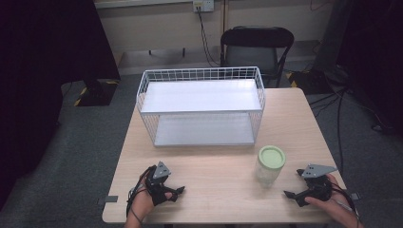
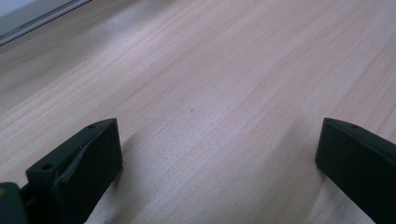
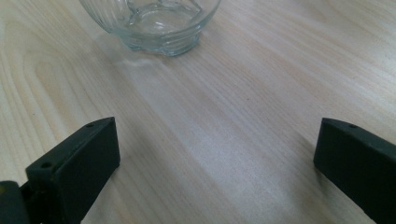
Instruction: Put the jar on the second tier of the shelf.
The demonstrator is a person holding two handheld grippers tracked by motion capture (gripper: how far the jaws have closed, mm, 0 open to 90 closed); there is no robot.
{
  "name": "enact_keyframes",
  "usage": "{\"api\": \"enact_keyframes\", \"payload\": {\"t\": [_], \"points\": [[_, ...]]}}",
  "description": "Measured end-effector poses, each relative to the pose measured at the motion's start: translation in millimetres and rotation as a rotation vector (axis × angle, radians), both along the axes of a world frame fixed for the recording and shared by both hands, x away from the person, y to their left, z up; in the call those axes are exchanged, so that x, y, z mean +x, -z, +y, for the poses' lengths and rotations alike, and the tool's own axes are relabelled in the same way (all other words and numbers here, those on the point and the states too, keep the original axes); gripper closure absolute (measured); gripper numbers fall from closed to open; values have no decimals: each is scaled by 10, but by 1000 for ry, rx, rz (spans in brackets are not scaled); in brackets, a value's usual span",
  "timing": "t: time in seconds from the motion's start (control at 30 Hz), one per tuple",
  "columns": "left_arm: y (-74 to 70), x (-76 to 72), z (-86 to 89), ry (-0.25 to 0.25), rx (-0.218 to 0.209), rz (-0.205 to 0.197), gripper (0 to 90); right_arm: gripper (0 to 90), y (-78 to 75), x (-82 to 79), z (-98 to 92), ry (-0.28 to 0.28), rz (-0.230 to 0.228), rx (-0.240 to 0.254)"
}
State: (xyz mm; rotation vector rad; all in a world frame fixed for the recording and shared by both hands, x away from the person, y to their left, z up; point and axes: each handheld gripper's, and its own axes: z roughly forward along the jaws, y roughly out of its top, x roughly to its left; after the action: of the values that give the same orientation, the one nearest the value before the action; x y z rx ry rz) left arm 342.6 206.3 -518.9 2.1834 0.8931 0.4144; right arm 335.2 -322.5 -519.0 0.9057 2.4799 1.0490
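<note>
The right gripper (image 1: 295, 185) sits low on the wooden table (image 1: 214, 190), held in a hand. Its two black jaws are spread wide apart and hold nothing. Just ahead of it stands a glass jar (image 1: 269, 167) with a green lid (image 1: 271, 156), not touching the jaws. The left gripper (image 1: 177, 192) rests well off to the side, also wide open and empty. Farther past the jar stands a white wire rack (image 1: 202, 107).
</note>
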Motion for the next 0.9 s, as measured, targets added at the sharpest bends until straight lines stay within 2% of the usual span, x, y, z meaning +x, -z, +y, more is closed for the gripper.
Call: {"api": "enact_keyframes", "payload": {"t": [0.27, 0.63, 0.9], "points": [[0, 1, 1, 0, 0, 0, 0, 3, -6, 8, -17, -5, 5, 9], [0, 1, 1, 0, 0, 0, 0, 18, -72, 40, 5, -22, 28, 44], [0, 1, 1, 0, 0, 0, 0, 18, -175, 58, 63, -46, 10, 47]]}}
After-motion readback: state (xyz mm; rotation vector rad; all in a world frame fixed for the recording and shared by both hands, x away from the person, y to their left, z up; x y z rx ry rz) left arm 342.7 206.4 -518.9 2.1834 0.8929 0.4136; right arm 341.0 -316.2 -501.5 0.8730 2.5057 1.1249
